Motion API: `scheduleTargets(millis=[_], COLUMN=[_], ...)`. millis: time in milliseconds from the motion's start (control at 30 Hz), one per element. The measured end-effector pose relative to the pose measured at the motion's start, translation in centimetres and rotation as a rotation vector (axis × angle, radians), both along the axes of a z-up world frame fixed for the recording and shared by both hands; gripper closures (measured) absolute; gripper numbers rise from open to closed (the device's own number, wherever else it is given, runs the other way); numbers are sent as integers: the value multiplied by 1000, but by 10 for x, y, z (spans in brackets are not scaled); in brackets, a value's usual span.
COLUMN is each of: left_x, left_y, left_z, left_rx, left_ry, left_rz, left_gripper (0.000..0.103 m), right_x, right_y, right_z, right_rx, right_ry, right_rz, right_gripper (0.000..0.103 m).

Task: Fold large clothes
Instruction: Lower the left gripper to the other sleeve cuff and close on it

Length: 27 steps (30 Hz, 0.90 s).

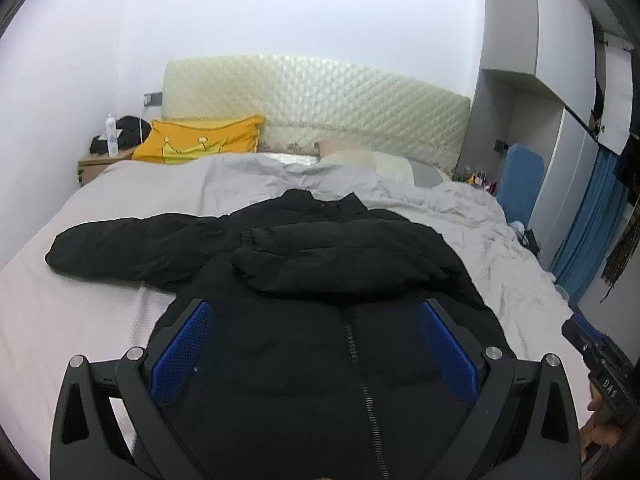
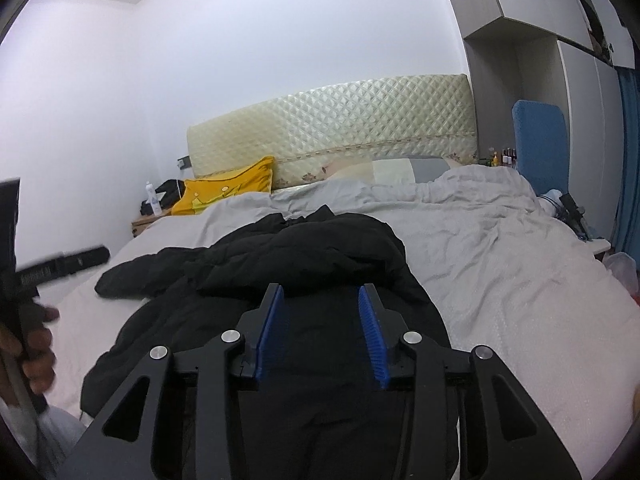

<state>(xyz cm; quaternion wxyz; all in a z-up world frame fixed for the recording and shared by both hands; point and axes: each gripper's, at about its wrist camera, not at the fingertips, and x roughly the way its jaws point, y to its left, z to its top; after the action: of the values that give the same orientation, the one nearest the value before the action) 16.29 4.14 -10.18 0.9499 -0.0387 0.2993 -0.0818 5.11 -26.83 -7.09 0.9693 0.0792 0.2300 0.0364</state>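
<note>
Only the left wrist view shows the zipper (image 1: 362,384) of the one black jacket (image 1: 304,280), which lies front-up on the bed (image 1: 60,320), one sleeve (image 1: 120,250) spread left, one folded across the chest. Bare sheet lies on either side. Left tool (image 1: 316,344) and right tool (image 2: 322,328) both hang released, grasping nothing.

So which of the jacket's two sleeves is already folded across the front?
The sleeve on the picture's right, lying across the black jacket's chest; the other sleeve is spread out sideways on the bed.
</note>
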Motion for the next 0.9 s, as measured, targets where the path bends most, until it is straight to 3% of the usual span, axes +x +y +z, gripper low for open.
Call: scheduleTargets(millis=[67,200,300,367,433,600,733,900], left_x=[13,36,54,70,87,129,156,169], left_y=[9,44,73,100,130,208,275,366], left_z=[3,15,24,30,34,32,14,-20], left_rx=[26,46,32,21,15,22,-47,-187], left_ry=[19,24,42,51,64,100,159,180], left_rz=[-1,36,51,70,109,194,248,370], left_gripper=[1,1,1,1,1,1,1,1], right_x=[2,2,2,0,-1,3,7,15], right_y=[1,1,0,1,2,4,9,14], right_z=[-3,-4,-4,-5,-5,-7,-10,-13], right_rx=[4,4,13,7,0,-12,-36,-55], right_ry=[5,-4,-6,-8,-13,-10,8,44], right_rz=[-2,-15,-17,-25,-39,-52,-69,-78], right_gripper=[63,47,45,41,25,20,5,1])
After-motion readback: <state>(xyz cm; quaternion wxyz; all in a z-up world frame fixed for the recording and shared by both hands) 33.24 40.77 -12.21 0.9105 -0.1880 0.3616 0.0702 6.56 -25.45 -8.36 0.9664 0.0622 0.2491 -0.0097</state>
